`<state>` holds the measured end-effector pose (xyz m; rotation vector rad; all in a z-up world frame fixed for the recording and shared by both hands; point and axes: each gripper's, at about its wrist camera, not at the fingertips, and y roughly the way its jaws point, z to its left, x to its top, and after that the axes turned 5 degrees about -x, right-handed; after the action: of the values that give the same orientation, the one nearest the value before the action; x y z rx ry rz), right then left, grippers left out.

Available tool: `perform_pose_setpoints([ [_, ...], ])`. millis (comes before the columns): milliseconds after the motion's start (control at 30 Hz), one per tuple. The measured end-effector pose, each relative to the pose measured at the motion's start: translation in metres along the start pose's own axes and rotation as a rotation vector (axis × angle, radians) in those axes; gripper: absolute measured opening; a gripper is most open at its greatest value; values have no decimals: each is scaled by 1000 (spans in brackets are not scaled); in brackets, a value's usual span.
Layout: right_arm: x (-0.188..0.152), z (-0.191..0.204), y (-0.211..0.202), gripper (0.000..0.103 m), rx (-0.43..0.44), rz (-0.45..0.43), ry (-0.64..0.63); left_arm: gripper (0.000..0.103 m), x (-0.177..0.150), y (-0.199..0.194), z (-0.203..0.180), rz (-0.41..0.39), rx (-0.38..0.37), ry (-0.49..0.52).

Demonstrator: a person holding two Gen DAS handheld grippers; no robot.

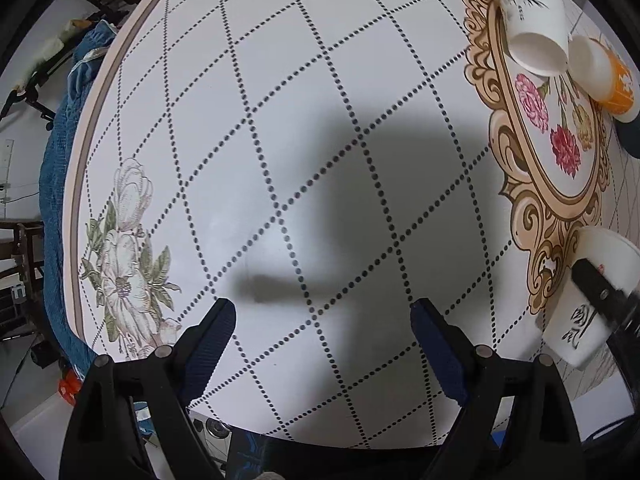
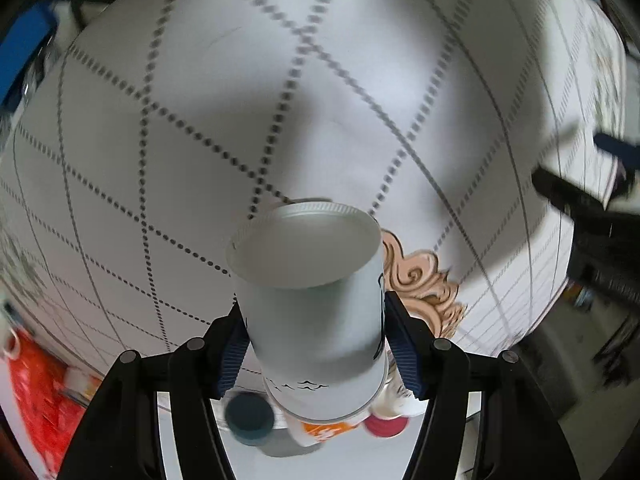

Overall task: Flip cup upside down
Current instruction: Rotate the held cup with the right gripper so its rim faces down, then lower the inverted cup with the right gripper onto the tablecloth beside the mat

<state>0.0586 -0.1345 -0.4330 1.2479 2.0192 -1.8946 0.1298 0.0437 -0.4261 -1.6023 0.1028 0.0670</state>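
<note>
Two more cups (image 1: 536, 28) crowd the table (image 1: 304, 128); right tongs (image 2: 316, 344) clamp a cup (image 2: 312, 304), left tongs (image 1: 324, 320) gape.

Black plastic left gripper (image 1: 322, 320), ribbed navy pads (image 1: 218, 322) on both fingers. Same on right gripper (image 2: 316, 344). Round grey rivets (image 2: 196, 344) at linkage joints.

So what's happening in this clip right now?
A person with two handheld grippers is turning a cup over. The right gripper has its jaws clamped on a white paper cup, held above the patterned table with its base facing the camera. The left gripper hangs open and empty over the table. Two more cups, white and orange, sit on the flowered part.
</note>
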Motion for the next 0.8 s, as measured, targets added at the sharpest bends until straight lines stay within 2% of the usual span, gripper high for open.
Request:
perform_pose_setpoints([
  [167, -16, -38, 10, 65, 145, 28, 272, 90, 4, -6, 12, -8, 15, -5],
  [267, -37, -71, 22, 65, 273, 46, 504, 89, 5, -11, 25, -12, 22, -10],
  [300, -31, -69, 24, 65, 306, 54, 568, 89, 7, -14, 27, -13, 25, -11],
  [333, -39, -77, 30, 65, 353, 71, 663, 89, 7, -14, 29, -15, 26, -10],
  [400, -51, -79, 39, 65, 458, 104, 841, 89, 10, -17, 29, -17, 31, -5],
  [500, -85, -91, 65, 65, 679, 131, 1139, 89, 13, -20, 28, -22, 39, 11],
  [633, -126, -94, 96, 65, 895, 134, 1428, 89, 16, -21, 22, -25, 43, 31],
  [800, -160, -80, 130, 65, 1134, 135, 1670, 90, 14, -24, 5, -27, 47, 57],
])
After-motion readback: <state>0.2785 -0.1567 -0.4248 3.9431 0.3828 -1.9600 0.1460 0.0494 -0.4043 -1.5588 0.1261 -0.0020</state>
